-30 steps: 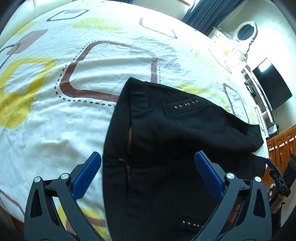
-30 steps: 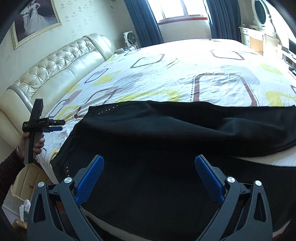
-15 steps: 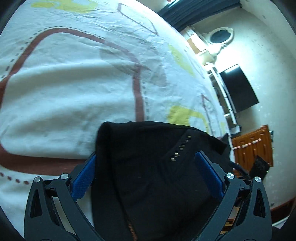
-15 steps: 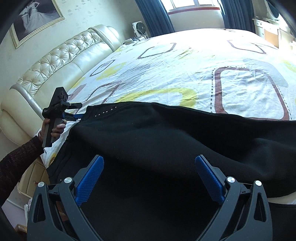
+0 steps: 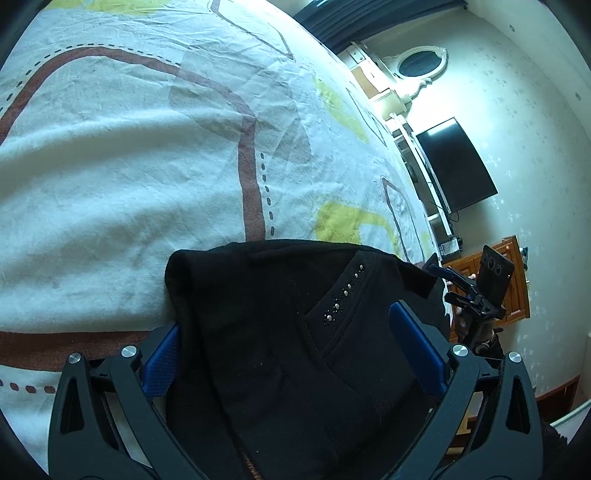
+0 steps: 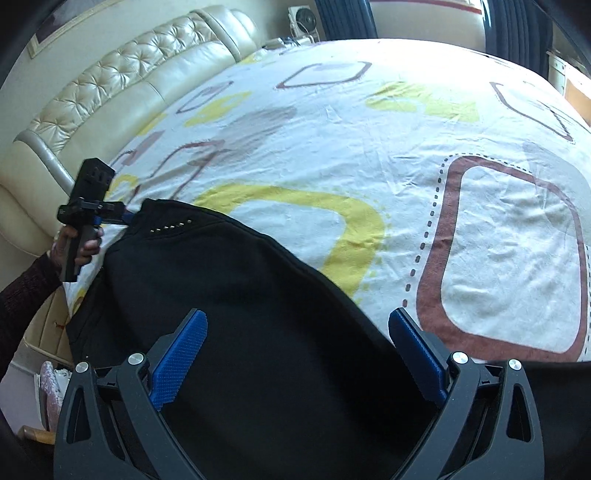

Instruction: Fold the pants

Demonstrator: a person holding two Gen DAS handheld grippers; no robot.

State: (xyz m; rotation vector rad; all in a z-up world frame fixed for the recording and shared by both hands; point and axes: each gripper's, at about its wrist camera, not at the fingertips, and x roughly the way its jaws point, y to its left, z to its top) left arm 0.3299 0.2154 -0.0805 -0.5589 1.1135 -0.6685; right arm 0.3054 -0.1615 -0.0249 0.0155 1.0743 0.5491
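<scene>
Black pants [image 6: 236, 295] with a row of metal studs near the waist lie folded lengthwise on the patterned bed sheet [image 6: 369, 147]. In the left wrist view the waist end [image 5: 288, 332] fills the space between the open blue fingers of my left gripper [image 5: 291, 339], which sits low over the waist corner. My right gripper [image 6: 297, 347] is open over the black fabric further down the legs. The left gripper also shows in the right wrist view [image 6: 122, 216] at the waist corner. The right gripper shows in the left wrist view [image 5: 443, 275] at the pants' far edge.
A cream tufted headboard [image 6: 129, 85] runs along the bed's far left. A television [image 5: 456, 166], white shelves and a wooden cabinet [image 5: 513, 280] stand by the wall past the bed's foot. Dark curtains [image 6: 424, 18] hang at the window.
Both grippers have moved forward and lower over the pants. The left one has closed in on the waist corner, so the fabric now lies between its fingers. Both stay open.
</scene>
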